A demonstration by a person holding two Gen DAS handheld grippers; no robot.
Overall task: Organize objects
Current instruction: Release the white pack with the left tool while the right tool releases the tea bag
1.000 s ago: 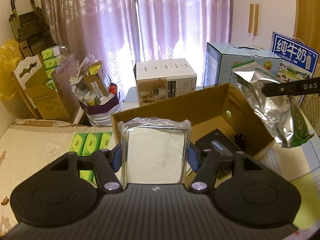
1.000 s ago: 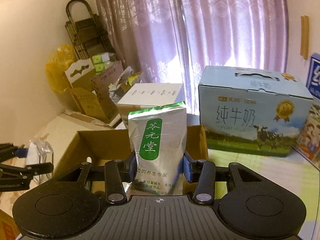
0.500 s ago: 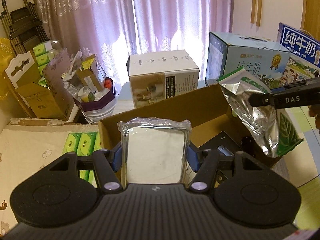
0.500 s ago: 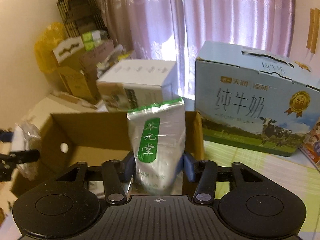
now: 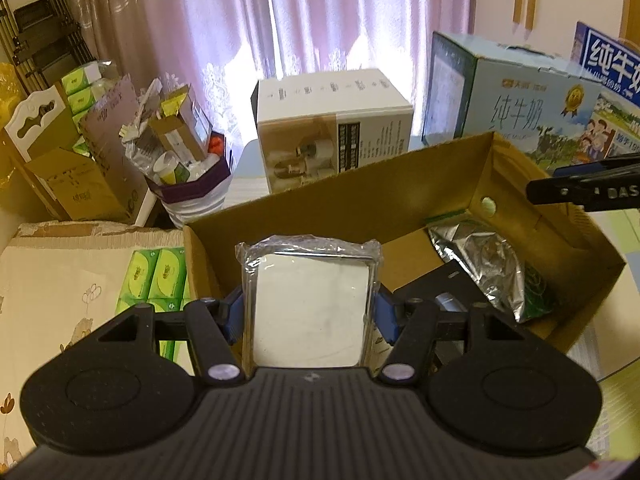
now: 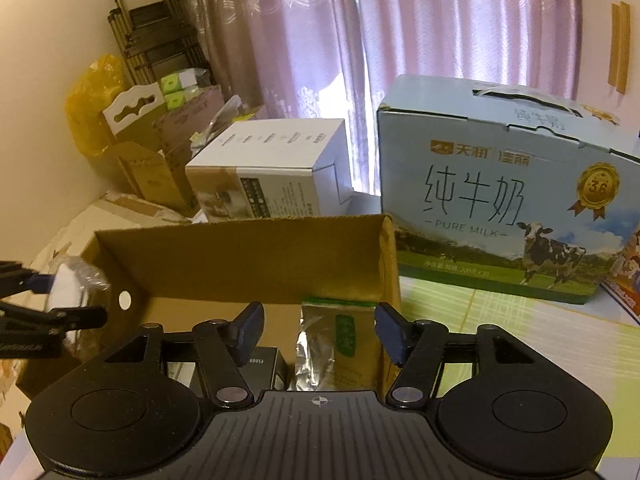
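My left gripper (image 5: 308, 312) is shut on a clear-wrapped white packet (image 5: 310, 300) and holds it over the near left part of an open cardboard box (image 5: 320, 208). A silver foil pouch with a green label (image 5: 488, 268) lies inside the box at its right end. My right gripper (image 6: 319, 334) is open and empty above that pouch (image 6: 332, 344); its fingers (image 5: 580, 192) show at the right edge of the left wrist view. The box (image 6: 248, 252) also holds a black item (image 6: 260, 368) beside the pouch. The left gripper and packet (image 6: 68, 288) show at the left of the right wrist view.
A white product box (image 5: 332, 140) and a blue milk carton case (image 6: 500, 208) stand behind the cardboard box. A second milk case (image 5: 604, 64) is at far right. Green tissue packs (image 5: 160, 276) lie left of the box. Cluttered boxes (image 5: 80, 160) and a folded ladder (image 6: 148, 40) are at back left.
My right gripper moved over the box, opened and let go of the foil pouch, which now lies in the box. My left gripper kept its hold on the packet and came closer over the box.
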